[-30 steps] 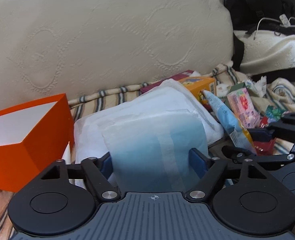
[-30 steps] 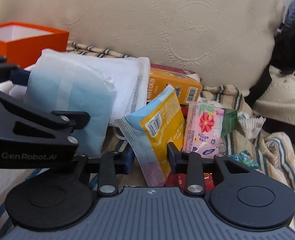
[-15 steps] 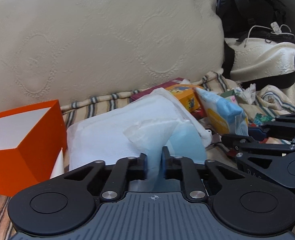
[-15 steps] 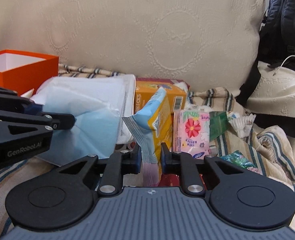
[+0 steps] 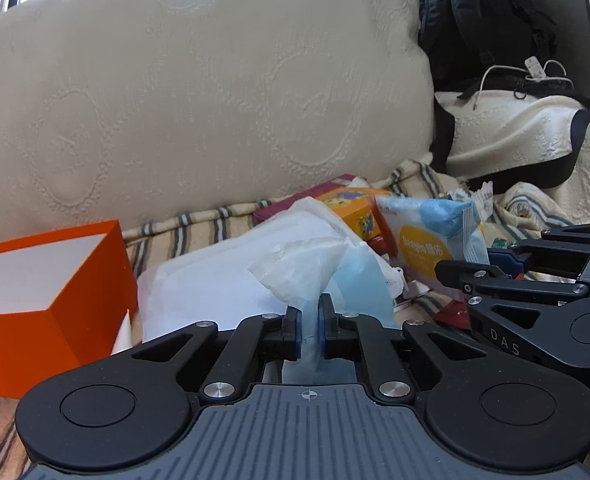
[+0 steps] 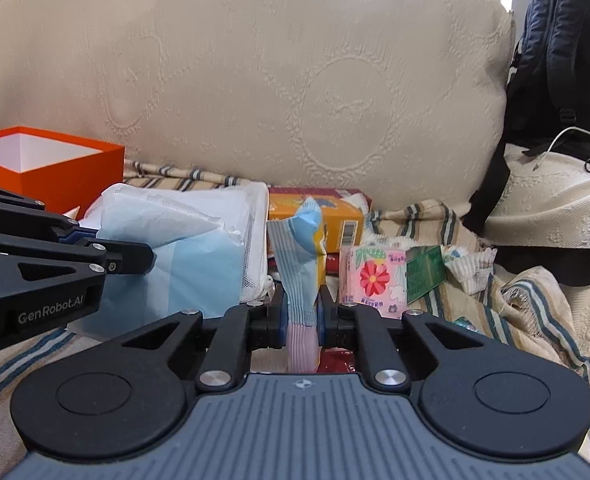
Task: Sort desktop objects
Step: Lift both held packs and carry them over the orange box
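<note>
My left gripper is shut on the crumpled corner of a blue and white mask pack, which also shows in the right wrist view. My right gripper is shut on the sealed end of a blue and yellow wipes packet, held upright; the packet shows in the left wrist view. An open orange box stands left of the mask pack and shows in the right wrist view. The left gripper shows at the left of the right wrist view.
An orange carton, a pink flower tissue pack, a green packet and a crumpled paper cup lie on the striped cloth. A large cream cushion stands behind. A black backpack is at the right.
Both grippers have closed: the left on the mask pack's corner, the right on the wipes packet's end. Both have drawn back a little, and the packet now stands upright.
</note>
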The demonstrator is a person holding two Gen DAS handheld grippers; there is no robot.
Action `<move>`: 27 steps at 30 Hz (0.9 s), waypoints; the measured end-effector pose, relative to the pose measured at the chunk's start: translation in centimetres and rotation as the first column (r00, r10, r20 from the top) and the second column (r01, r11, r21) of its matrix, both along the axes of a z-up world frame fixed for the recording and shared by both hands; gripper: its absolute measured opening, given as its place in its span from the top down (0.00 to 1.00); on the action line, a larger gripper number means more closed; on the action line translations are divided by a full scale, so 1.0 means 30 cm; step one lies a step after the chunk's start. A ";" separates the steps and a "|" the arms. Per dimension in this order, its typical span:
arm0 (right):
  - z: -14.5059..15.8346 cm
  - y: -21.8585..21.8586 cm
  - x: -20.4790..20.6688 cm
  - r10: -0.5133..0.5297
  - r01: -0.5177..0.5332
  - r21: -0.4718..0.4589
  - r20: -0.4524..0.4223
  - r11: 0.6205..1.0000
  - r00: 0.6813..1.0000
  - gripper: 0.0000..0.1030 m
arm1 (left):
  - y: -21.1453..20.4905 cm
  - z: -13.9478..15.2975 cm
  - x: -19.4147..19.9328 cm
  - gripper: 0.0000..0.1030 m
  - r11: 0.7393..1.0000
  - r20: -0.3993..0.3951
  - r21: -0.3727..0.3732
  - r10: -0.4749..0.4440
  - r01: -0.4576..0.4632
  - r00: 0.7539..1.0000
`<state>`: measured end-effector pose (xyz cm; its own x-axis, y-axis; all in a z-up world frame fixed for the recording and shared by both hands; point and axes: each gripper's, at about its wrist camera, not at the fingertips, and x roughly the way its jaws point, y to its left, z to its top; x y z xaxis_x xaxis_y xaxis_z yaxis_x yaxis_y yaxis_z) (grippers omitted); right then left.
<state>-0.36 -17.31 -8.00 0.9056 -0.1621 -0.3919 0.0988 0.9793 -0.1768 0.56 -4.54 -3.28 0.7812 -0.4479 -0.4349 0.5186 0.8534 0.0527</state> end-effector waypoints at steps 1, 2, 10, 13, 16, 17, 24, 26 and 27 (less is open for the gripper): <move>0.003 0.000 -0.004 -0.001 0.001 0.000 0.007 1.000 1.000 0.85 | 0.005 0.004 -0.005 0.98 1.000 0.004 -0.002 -0.002 0.002 1.000; 0.005 0.000 -0.008 -0.002 0.002 0.001 0.013 1.000 1.000 0.85 | 0.008 0.009 -0.009 0.99 1.000 0.009 -0.003 -0.001 0.001 1.000; 0.029 0.015 -0.034 -0.007 0.007 -0.005 0.051 1.000 0.999 0.86 | 0.035 0.066 -0.037 0.99 1.000 0.050 -0.008 0.020 -0.020 0.999; 0.047 0.020 -0.044 -0.009 0.010 -0.014 0.069 1.000 0.998 0.87 | 0.048 0.089 -0.045 0.99 1.000 0.065 -0.008 0.030 -0.029 0.997; 0.064 0.019 -0.050 -0.009 0.011 -0.021 0.080 1.000 0.997 0.87 | 0.064 0.109 -0.053 0.99 0.999 0.074 -0.013 0.045 -0.044 0.996; 0.070 0.020 -0.053 -0.009 0.011 -0.024 0.084 1.000 0.996 0.87 | 0.071 0.115 -0.055 0.99 0.999 0.077 -0.015 0.052 -0.051 0.996; 0.122 0.046 -0.070 0.005 0.002 -0.055 0.126 0.998 0.992 0.87 | 0.118 0.167 -0.067 0.99 0.996 0.098 -0.025 0.086 -0.084 0.991; 0.143 0.057 -0.072 0.013 -0.004 -0.062 0.143 0.998 0.990 0.87 | 0.135 0.185 -0.071 0.99 0.995 0.106 -0.029 0.094 -0.091 0.990; 0.155 0.063 -0.071 0.018 -0.008 -0.064 0.152 0.998 0.988 0.87 | 0.144 0.195 -0.072 0.99 0.995 0.111 -0.031 0.099 -0.097 0.989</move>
